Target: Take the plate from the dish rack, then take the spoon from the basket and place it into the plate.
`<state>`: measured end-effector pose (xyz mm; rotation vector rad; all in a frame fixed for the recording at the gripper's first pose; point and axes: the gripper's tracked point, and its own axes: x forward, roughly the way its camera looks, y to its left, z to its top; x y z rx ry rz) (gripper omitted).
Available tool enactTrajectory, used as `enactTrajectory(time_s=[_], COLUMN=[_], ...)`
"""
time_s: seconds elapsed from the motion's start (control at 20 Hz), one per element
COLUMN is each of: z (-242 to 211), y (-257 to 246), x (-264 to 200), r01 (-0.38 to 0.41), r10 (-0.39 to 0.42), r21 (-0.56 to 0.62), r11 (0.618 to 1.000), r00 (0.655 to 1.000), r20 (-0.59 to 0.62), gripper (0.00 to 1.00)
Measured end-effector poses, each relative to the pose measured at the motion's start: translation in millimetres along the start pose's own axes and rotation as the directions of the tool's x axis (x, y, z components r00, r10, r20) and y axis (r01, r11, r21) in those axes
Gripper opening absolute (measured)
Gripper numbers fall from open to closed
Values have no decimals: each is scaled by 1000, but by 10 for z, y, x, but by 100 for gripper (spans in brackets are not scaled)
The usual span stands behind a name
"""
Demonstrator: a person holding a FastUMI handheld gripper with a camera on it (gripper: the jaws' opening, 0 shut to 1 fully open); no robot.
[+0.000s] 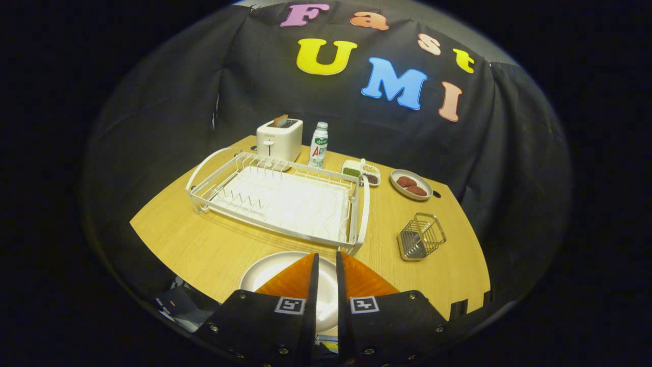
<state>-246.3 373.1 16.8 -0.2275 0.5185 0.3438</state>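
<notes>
On the wooden table (204, 244), going from the left, I count one white dish rack (279, 199) with nothing standing in its slots. Behind its far edge sits one white toaster (279, 138) with a slice poking out, and just beside that one plastic bottle (318, 145). Next comes one small divided dish (361, 172) with three fillings, then one oval dish (410, 184) carrying two dark round patties. Nearer to me on the right stands one wire basket (420, 236), tilted; I cannot make out a spoon inside it.

One white plate (270, 270) lies flat on the table just in front of the rack, directly under my tongs (326, 257). Their two fingers are drawn narrow, a thin gap left between them, over the plate. I cannot tell whether anything is pinched in that gap.
</notes>
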Motion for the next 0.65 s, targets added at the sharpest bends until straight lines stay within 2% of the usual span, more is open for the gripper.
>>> enactTrajectory(time_s=[0.15,0.35,0.65], z=[440,979,1442], y=[-202,-520,-1010], x=[-181,-449,-739], r01=[37,80,140], r10=[-38,-92,-180], r21=[10,55,133], r11=[999,995,981], r00=[993,964,910], r20=[115,250,374], gripper=[18,18,17])
